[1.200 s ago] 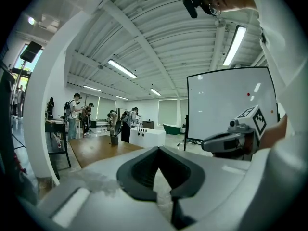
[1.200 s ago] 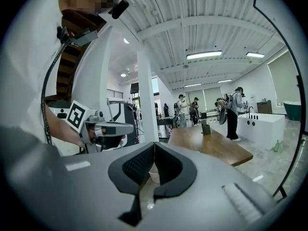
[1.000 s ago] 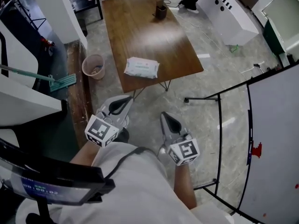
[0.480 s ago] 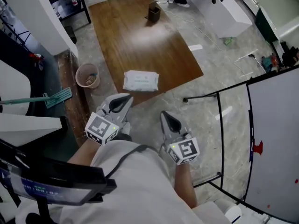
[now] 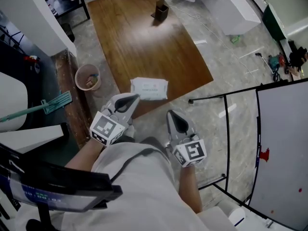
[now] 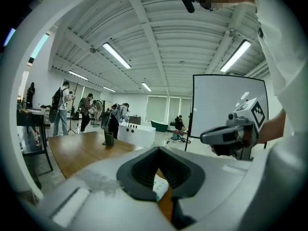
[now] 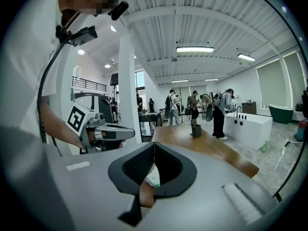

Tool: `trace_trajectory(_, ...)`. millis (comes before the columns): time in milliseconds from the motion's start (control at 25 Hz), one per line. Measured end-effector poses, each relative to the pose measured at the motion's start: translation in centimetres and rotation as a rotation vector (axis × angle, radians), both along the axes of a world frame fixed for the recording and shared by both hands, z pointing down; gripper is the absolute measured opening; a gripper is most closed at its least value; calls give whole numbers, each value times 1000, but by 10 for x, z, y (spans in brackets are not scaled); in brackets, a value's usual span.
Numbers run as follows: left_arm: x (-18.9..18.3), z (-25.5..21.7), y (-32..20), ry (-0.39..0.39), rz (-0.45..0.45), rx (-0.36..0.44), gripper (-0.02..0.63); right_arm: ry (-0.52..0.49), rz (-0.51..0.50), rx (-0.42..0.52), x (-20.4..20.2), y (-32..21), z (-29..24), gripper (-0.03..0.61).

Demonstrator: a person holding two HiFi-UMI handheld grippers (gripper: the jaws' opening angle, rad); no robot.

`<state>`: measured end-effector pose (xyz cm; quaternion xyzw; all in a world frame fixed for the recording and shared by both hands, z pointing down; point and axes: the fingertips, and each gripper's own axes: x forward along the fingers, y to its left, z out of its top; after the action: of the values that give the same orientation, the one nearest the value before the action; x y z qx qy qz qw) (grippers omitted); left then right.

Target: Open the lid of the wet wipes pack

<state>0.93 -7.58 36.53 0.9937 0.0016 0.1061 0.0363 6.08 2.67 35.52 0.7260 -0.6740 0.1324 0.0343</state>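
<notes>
The wet wipes pack [image 5: 149, 88], white with green print, lies flat on the brown wooden table [image 5: 144, 37] close to its near edge, lid down. My left gripper [image 5: 131, 99] hangs just short of that edge, its tip near the pack's left end, jaws shut and empty. The right gripper [image 5: 172, 116] is shut too, over the floor a little short of the table and right of the pack. In the left gripper view, the pack [image 6: 161, 186] shows through the hollow below the closed tips of the left gripper [image 6: 158, 149]. The right gripper [image 7: 154, 143] frames the pack [image 7: 153, 177] the same way.
A small dark holder [image 5: 161, 9] stands at the table's far end. A pink bin [image 5: 88, 77] and a green mop [image 5: 48, 105] are on the floor at the left. A whiteboard [image 5: 284, 143] on a black metal stand [image 5: 226, 129] is at the right. Several people stand beyond the table.
Both grippers have come forward toward the table. The pack now lies just ahead of the left gripper's tip. The jaws stay shut.
</notes>
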Motion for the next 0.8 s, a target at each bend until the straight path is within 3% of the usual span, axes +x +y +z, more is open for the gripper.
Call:
trace_trajectory(400,9,29,-13,-52,-42,-40,3,101,-172,-119,18,-56,41,12)
trace_trajectory(800,21,87,-25,-161,-237,-52,3,209,-459,-227,39,-102,94,106)
